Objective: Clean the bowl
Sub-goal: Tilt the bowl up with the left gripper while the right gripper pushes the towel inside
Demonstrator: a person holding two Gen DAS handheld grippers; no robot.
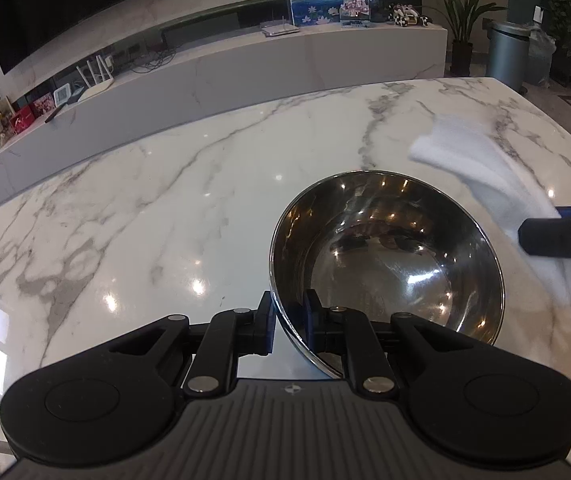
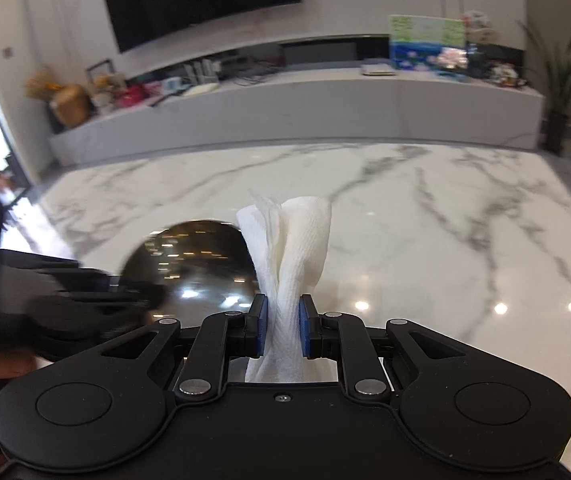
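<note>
Bowl [image 1: 389,256]: thin steel, slick, light; my left tool [image 1: 289,320] pinches its near rim.
Towel [image 2: 285,248]: soft, pinched in my right tool [image 2: 281,326].

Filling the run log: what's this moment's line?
left gripper: shut on bowl rim | right gripper: shut on paper towel | towel outside bowl

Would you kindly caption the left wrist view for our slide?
Left gripper clamps the steel bowl's rim on the marble table; paper towel waits alongside.
</note>
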